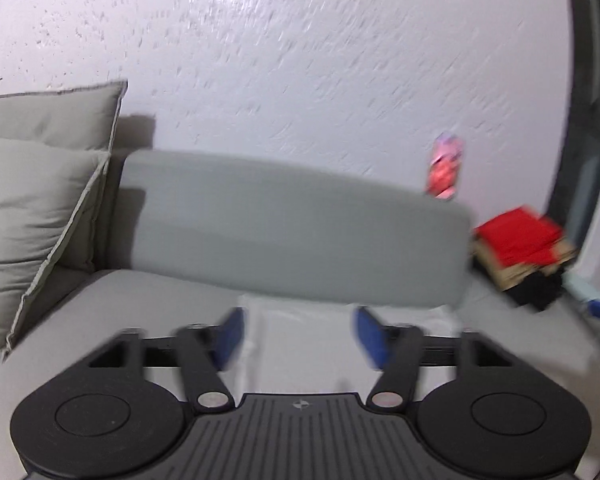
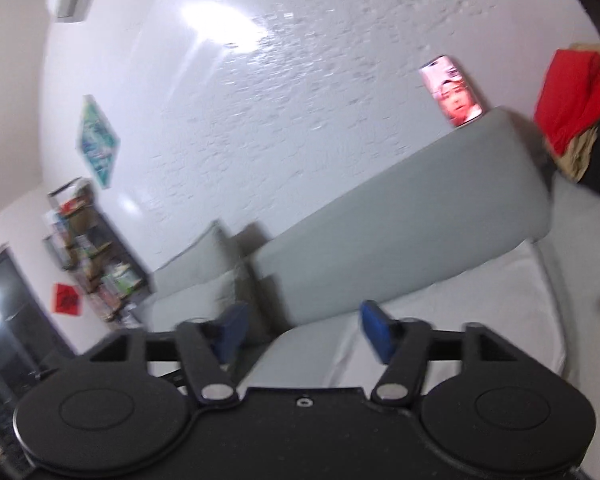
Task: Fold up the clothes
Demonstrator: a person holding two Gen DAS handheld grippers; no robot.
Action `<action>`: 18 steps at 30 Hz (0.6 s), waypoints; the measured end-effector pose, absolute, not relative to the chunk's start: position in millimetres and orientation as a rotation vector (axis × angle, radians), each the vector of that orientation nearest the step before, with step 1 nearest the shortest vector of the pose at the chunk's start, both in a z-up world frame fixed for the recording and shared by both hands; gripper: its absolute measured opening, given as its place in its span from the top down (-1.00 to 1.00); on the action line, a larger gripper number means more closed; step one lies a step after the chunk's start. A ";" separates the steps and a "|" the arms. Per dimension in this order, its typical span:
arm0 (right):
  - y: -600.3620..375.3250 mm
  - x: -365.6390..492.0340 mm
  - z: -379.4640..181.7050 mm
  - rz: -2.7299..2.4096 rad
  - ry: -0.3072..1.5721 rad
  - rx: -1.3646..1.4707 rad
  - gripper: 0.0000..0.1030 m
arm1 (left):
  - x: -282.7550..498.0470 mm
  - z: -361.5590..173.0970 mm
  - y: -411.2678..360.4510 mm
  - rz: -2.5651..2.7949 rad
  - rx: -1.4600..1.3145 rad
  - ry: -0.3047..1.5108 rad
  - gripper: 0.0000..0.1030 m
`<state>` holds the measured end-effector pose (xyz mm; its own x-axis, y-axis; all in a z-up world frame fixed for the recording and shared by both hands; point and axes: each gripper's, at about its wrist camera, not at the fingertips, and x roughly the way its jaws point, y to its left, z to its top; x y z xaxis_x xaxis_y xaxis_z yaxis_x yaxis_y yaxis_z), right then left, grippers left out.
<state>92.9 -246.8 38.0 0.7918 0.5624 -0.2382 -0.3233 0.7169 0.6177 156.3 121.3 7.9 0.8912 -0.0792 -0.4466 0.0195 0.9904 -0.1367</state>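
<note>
My left gripper (image 1: pixel 298 334) is open and empty above the sofa seat, with a pale white cloth (image 1: pixel 300 320) lying on the seat under and just beyond its blue fingertips. My right gripper (image 2: pixel 300 330) is open and empty, tilted, above the seat, with the pale cloth (image 2: pixel 460 300) spread on the seat to its right. A stack of folded clothes, red on top of tan and black, sits at the sofa's right end (image 1: pixel 520 248) and shows in the right wrist view (image 2: pixel 576 116). Both views are motion blurred.
A grey sofa backrest (image 1: pixel 292 232) runs across, with grey pillows (image 1: pixel 32 208) at the left. A phone with a lit screen (image 2: pixel 452 92) leans on the white wall above the backrest. A bookshelf (image 2: pixel 92 256) stands at far left in the right wrist view.
</note>
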 end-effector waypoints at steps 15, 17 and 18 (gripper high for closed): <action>-321.1 334.4 -140.9 0.020 0.734 0.707 0.14 | 401.5 -165.5 201.3 0.046 -0.409 0.856 0.14; -331.4 355.7 -153.1 -0.008 0.721 0.727 0.15 | 414.4 -169.0 199.7 0.022 -0.404 0.820 0.12; -334.8 365.5 -159.5 -0.009 0.716 0.738 0.21 | 420.9 -168.2 198.5 0.006 -0.399 0.806 0.12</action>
